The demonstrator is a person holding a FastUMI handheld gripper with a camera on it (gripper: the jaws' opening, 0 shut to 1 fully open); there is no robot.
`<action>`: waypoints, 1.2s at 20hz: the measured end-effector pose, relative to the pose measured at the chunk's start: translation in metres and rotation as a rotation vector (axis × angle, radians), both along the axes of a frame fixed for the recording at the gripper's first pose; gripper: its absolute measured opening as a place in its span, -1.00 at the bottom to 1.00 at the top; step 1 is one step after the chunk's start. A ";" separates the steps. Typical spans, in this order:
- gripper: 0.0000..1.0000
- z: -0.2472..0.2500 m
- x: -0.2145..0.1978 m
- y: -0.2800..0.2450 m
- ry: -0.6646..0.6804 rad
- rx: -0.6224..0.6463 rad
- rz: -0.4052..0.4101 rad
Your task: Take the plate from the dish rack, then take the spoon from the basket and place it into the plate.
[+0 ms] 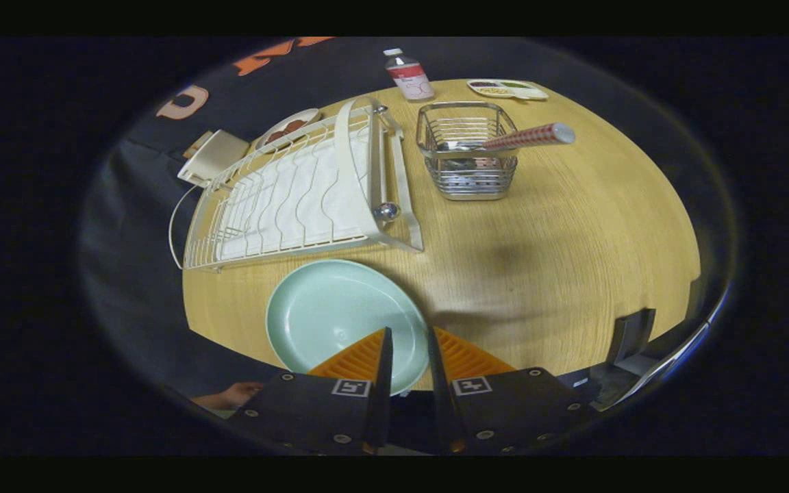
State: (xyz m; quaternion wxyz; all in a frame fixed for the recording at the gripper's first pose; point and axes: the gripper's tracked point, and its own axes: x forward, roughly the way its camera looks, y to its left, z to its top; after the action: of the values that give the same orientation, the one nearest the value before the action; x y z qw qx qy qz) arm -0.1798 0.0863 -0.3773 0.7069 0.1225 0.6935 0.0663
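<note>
A pale green plate lies flat on the wooden table, near its front edge and just in front of the white wire dish rack. My gripper hovers over the plate's near right rim. Its fingers stand a narrow gap apart, and the plate's face shows through the gap with neither finger pressing on it. Beyond the fingers, to the right of the rack, a metal wire basket holds the spoon, whose red-and-white patterned handle sticks out to the right.
A small bottle and a flat white tray stand at the table's far edge. Behind the rack are a dish with brown pieces and a white box. A person's hand shows below the table's front edge.
</note>
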 end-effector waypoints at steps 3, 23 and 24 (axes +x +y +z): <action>-0.39 0.001 0.009 -0.003 -0.046 0.001 -0.031; 0.10 0.032 0.135 -0.078 -0.661 -0.172 -0.082; 0.06 0.033 0.138 -0.079 -0.669 -0.175 -0.086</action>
State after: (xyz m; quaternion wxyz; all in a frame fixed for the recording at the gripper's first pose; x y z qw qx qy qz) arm -0.0414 0.0068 -0.3443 0.9051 0.0620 0.4204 0.0132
